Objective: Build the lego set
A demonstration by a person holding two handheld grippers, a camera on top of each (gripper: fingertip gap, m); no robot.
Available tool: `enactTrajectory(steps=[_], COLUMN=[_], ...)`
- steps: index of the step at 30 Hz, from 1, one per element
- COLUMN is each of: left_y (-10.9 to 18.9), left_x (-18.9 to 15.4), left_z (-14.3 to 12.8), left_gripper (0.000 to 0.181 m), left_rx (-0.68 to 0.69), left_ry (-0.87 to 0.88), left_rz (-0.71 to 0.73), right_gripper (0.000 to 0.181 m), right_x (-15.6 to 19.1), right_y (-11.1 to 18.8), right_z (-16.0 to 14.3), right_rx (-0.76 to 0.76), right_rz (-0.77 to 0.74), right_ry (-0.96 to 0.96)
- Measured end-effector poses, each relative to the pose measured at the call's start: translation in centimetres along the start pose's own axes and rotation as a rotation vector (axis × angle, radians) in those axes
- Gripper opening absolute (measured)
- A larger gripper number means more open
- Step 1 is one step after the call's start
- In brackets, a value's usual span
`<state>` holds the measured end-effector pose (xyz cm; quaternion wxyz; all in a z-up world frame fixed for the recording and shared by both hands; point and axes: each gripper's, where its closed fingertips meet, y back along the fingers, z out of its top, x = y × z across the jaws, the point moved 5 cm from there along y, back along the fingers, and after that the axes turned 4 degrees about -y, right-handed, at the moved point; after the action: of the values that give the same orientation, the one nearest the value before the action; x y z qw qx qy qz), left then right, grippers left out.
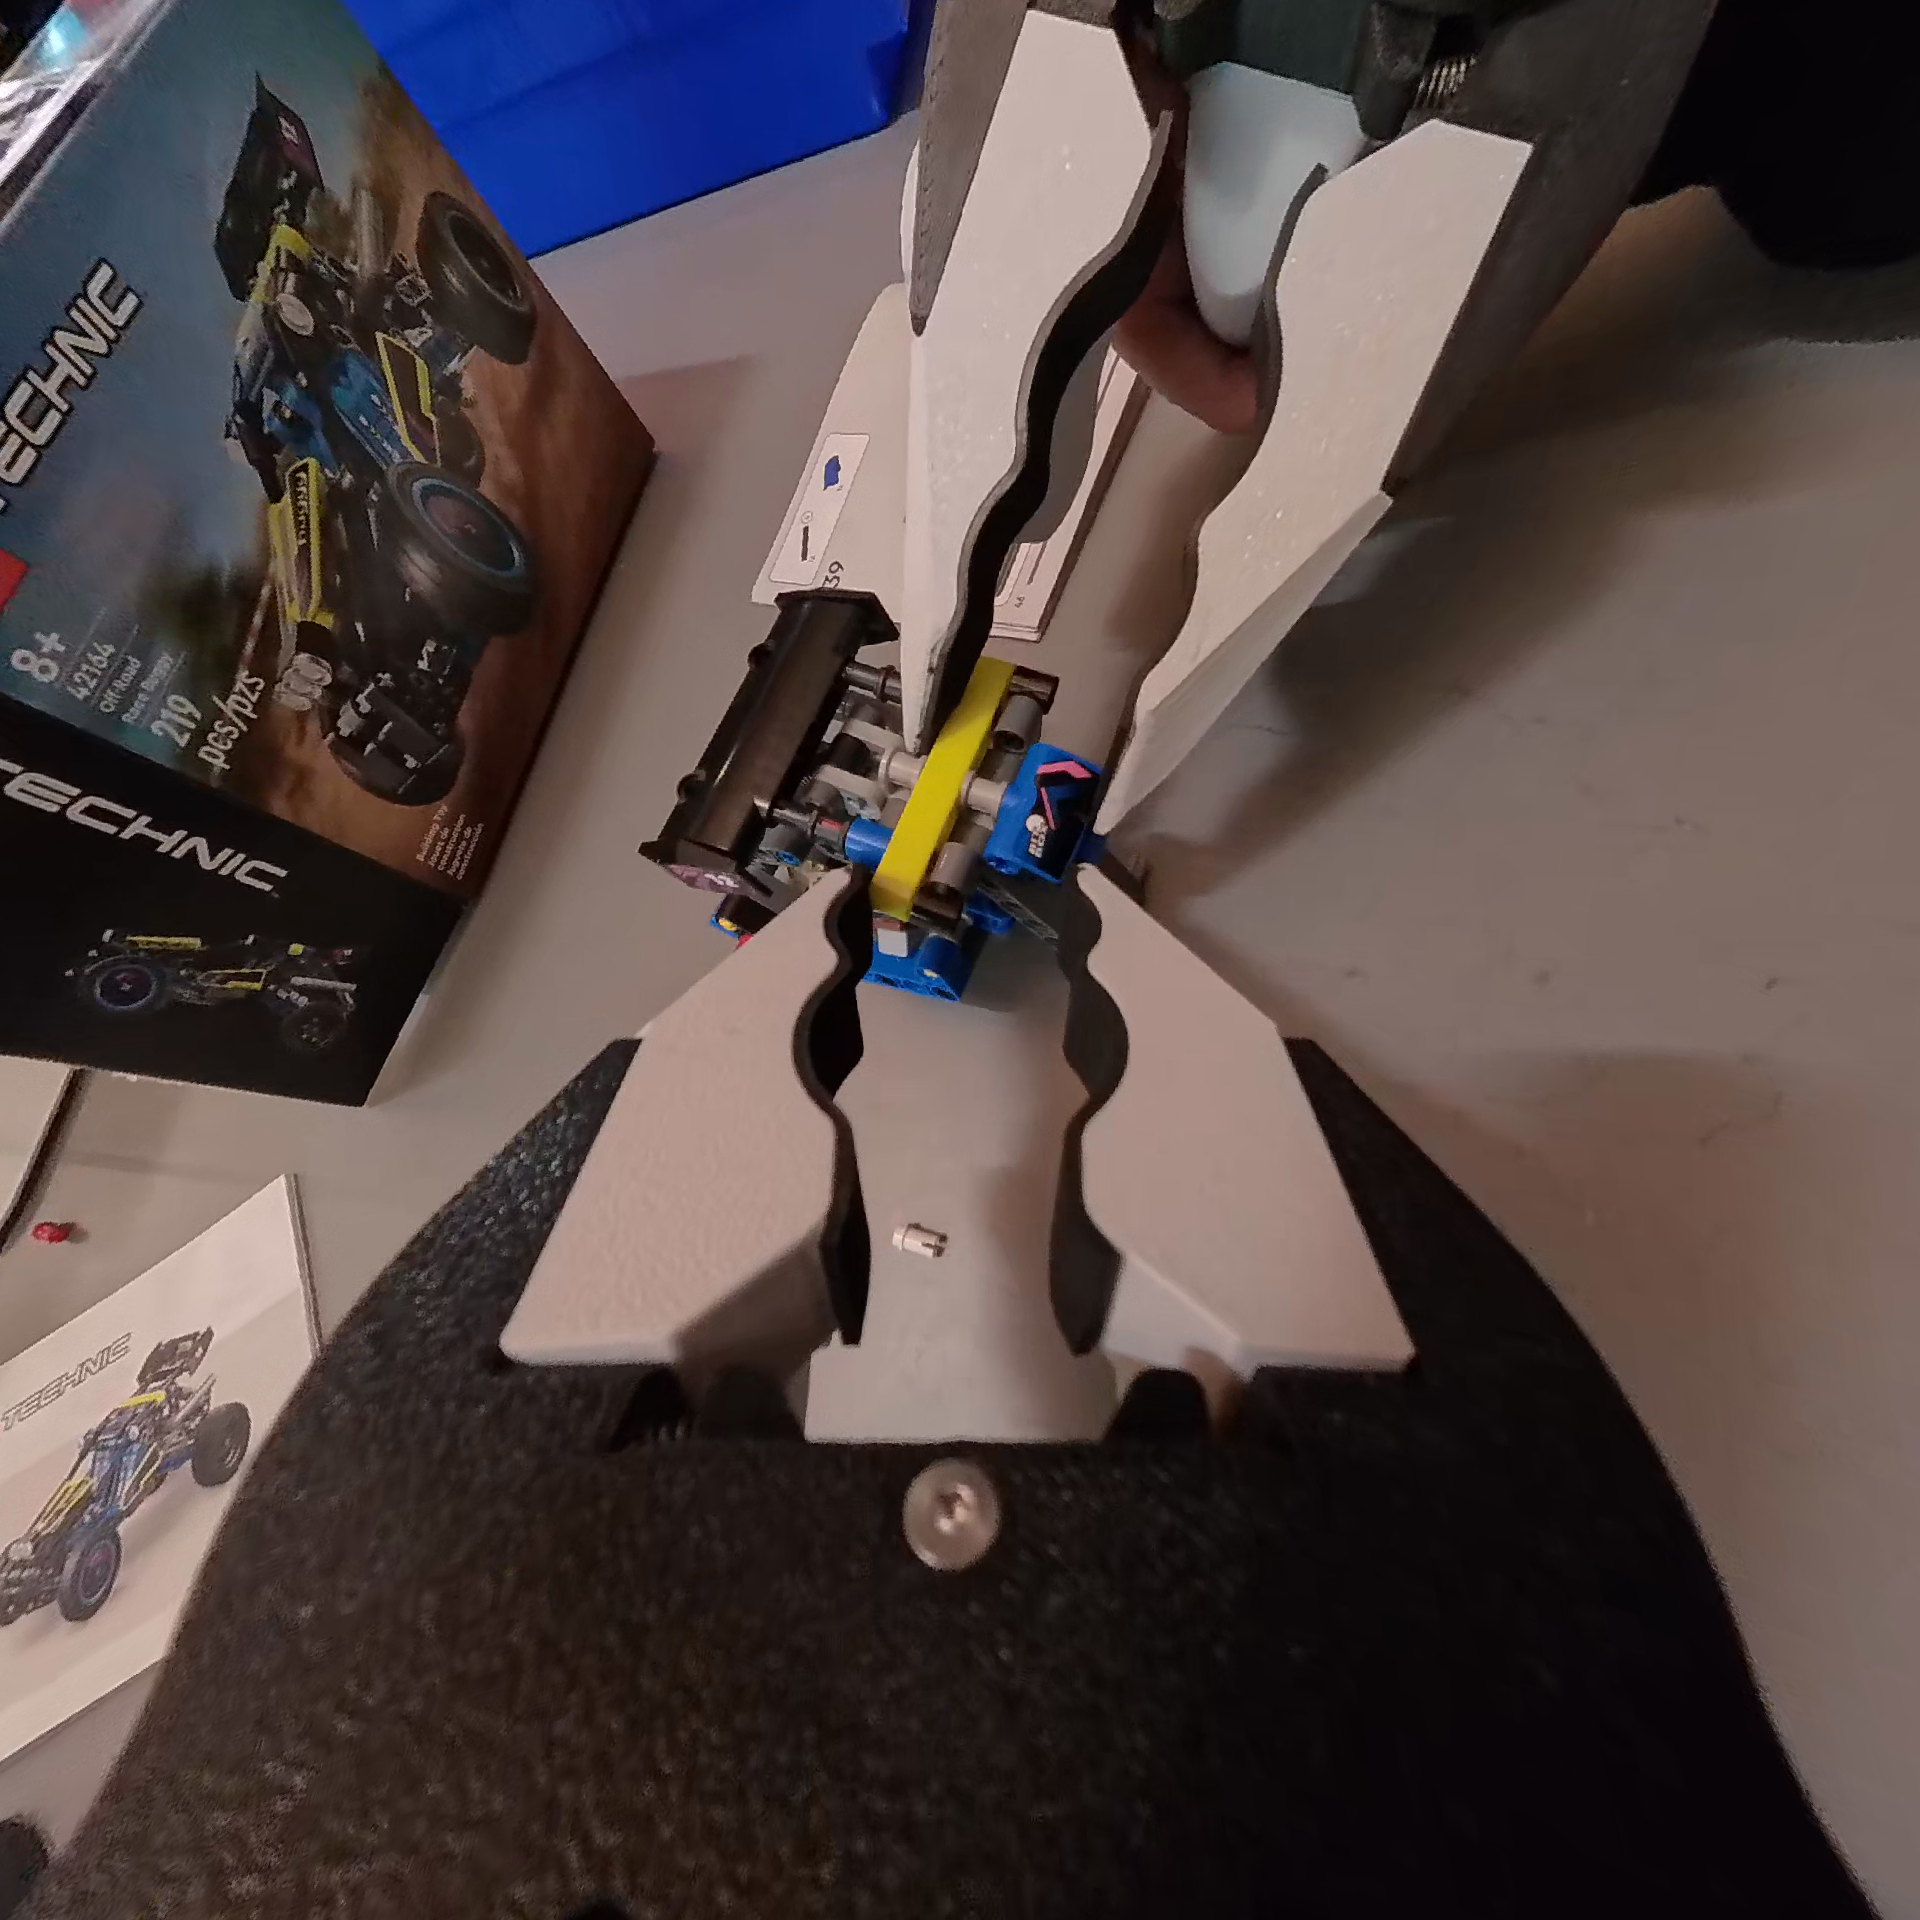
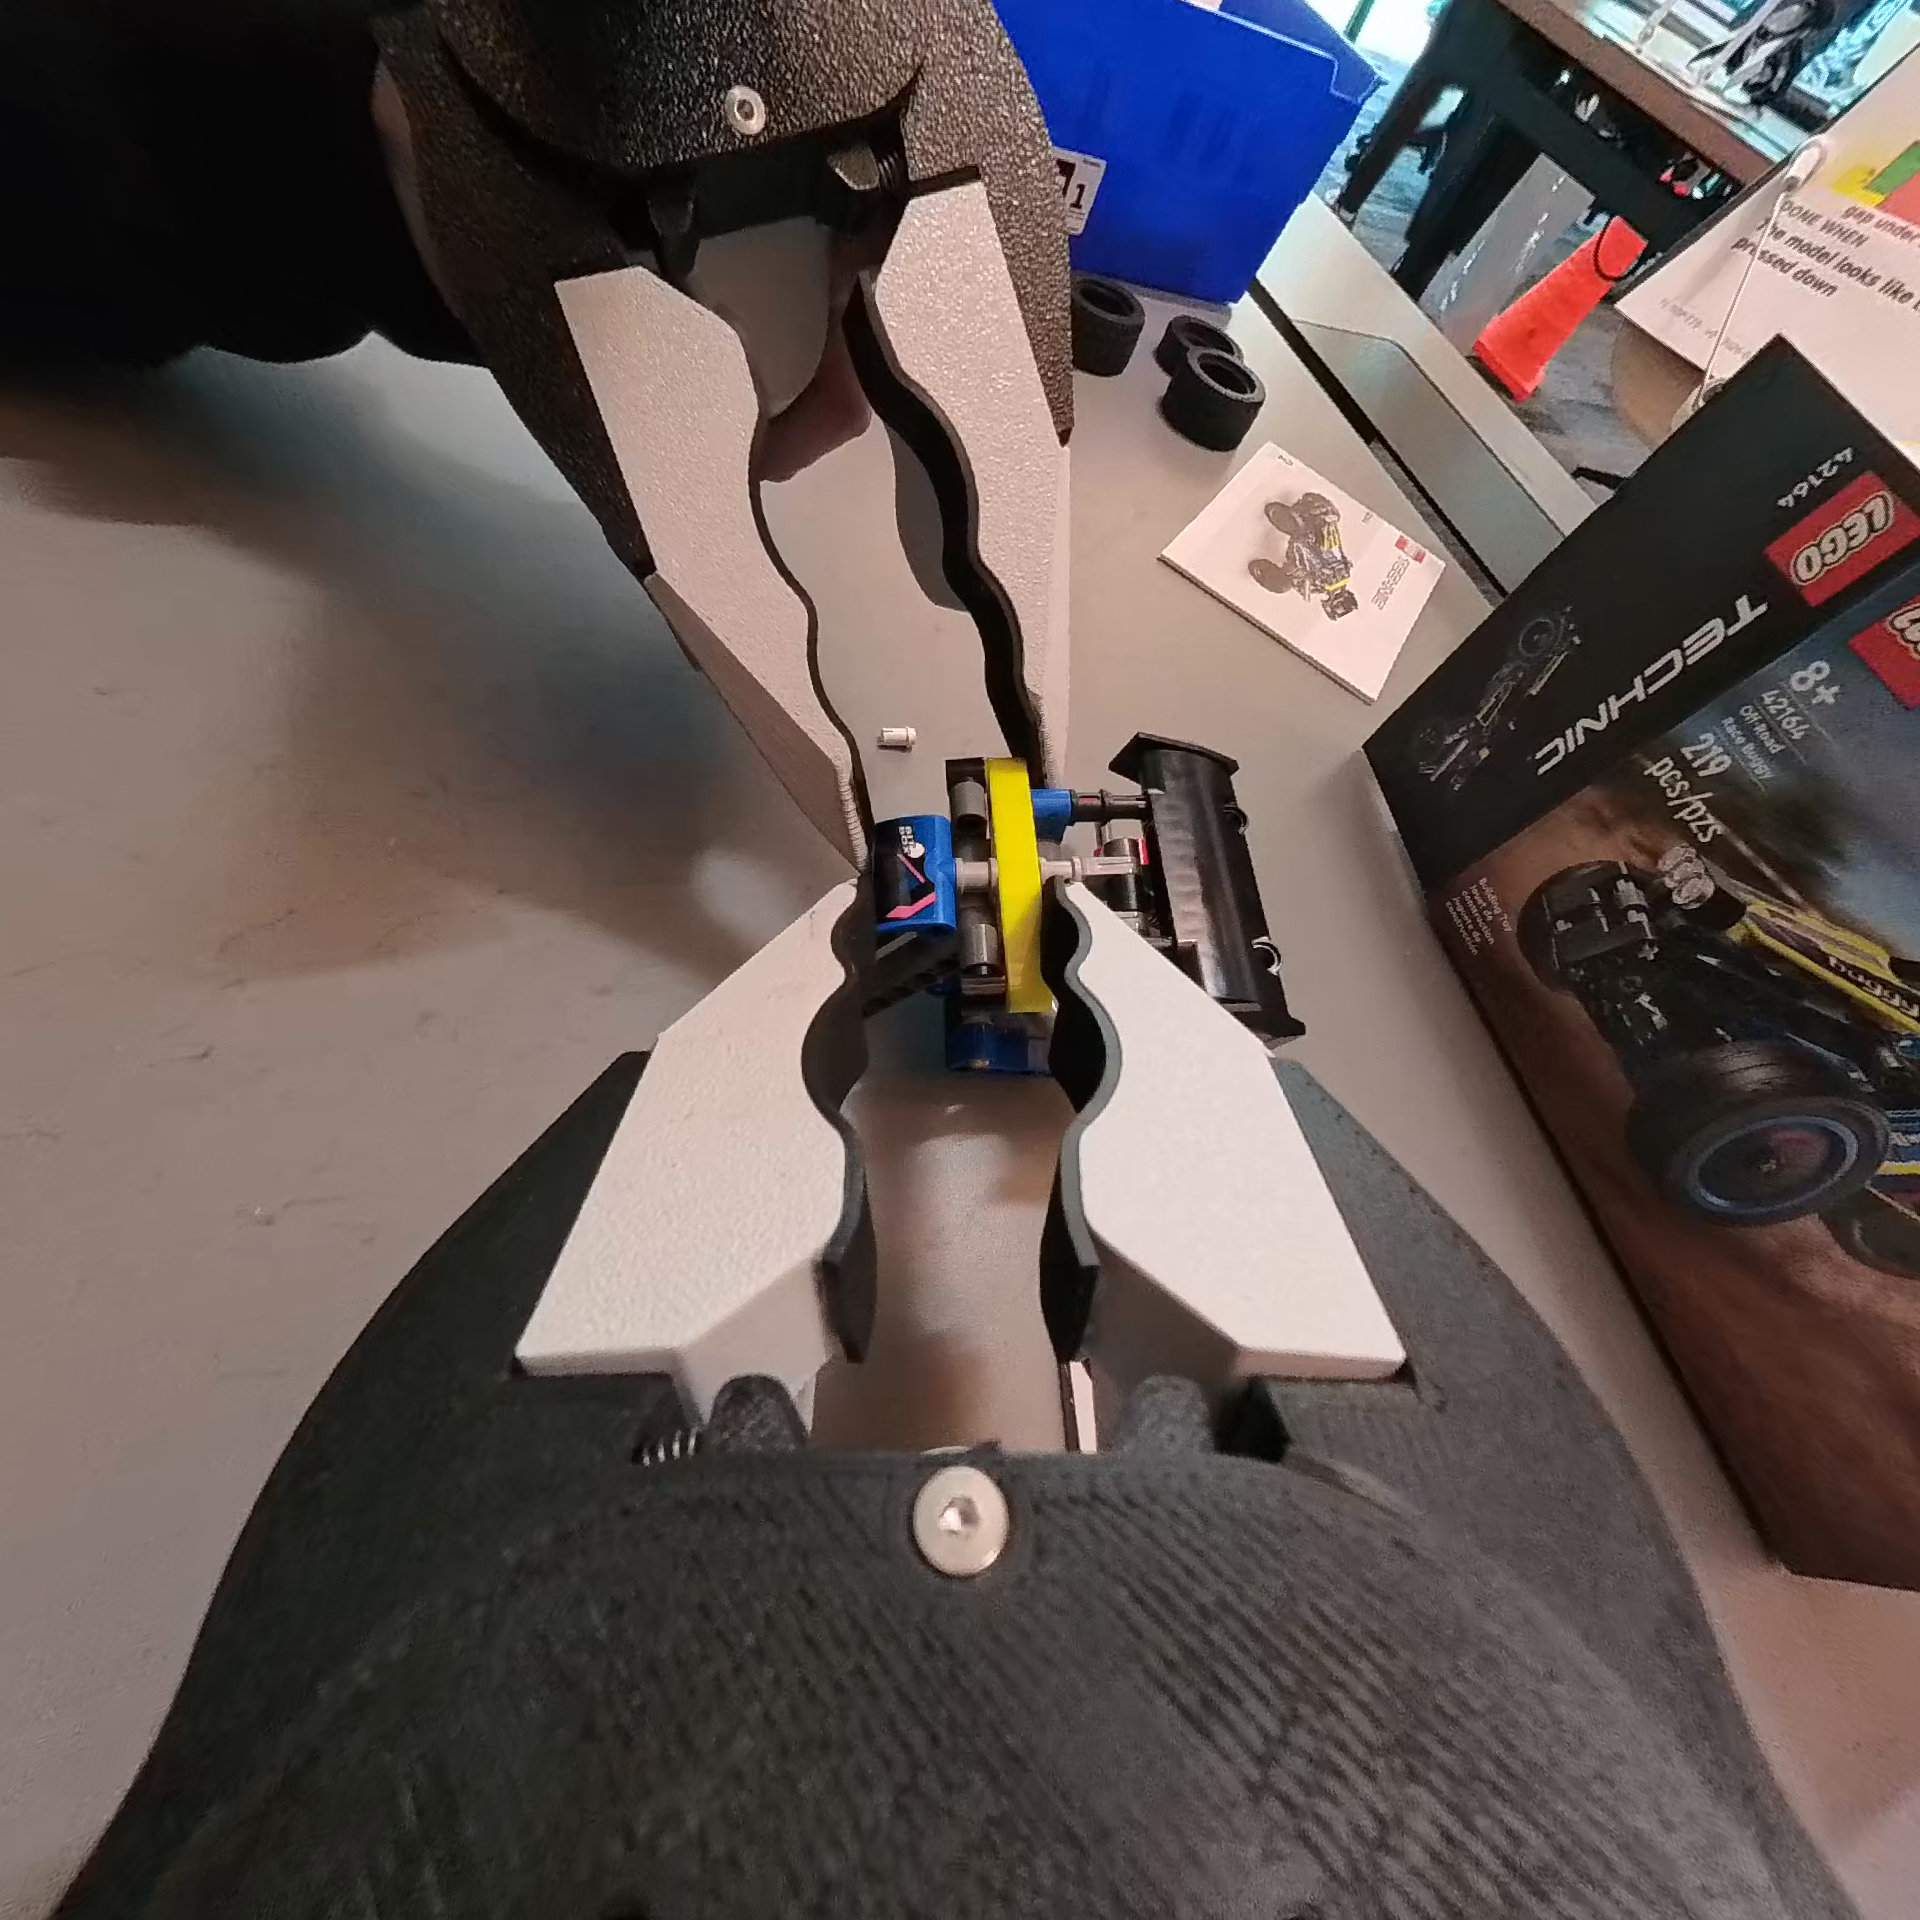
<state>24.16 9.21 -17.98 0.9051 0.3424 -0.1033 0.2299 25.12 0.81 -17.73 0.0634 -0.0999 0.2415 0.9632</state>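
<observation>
A small grey pin (image 1: 921, 1238) is seen between the left gripper (image 1: 966, 896) fingers; the partly built model (image 1: 883, 790) at frame centre is clamped by both it and the right gripper (image 2: 961, 914).

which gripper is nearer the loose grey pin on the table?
Left. The grey pin lies between the left gripper fingers, behind the tips. The right gripper is across the lego model from it.

Two tongs meeting tip to tip

Left grey-fingered tongs (image 1: 961, 894) at 6 o'clock, right grey-fingered tongs (image 2: 961, 914) opposite at 12; both part-spread.
</observation>
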Motion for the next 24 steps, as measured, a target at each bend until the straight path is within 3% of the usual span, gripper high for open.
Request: enactTrajectory(steps=[14,16,18,24], left_y=[0.5,1.1,1.6,1.6], left_x=[-0.3,-0.1,-0.2,-0.9], left_z=[-0.6,-0.8,-0.9,-1.7], left_gripper=[0.038,0.045,0.046,0.045], left_rx=[-0.088,-0.098,-0.101,-0.067], left_ry=[0.109,0.133,0.155,0.190], left_rz=[0.012,0.028,0.036,0.043], right_gripper=[0.038,0.046,0.043,0.038], right_x=[0.5,0.8,0.1,-1.4], right_y=[0.2,1.1,2.6,3.1], right_z=[0.0,0.1,0.3,-1.6], right_rx=[-0.035,-0.028,-0.043,-0.037], right_rz=[0.012,0.017,-0.043,-0.018], right_ry=[0.004,0.038,0.054,-0.129])
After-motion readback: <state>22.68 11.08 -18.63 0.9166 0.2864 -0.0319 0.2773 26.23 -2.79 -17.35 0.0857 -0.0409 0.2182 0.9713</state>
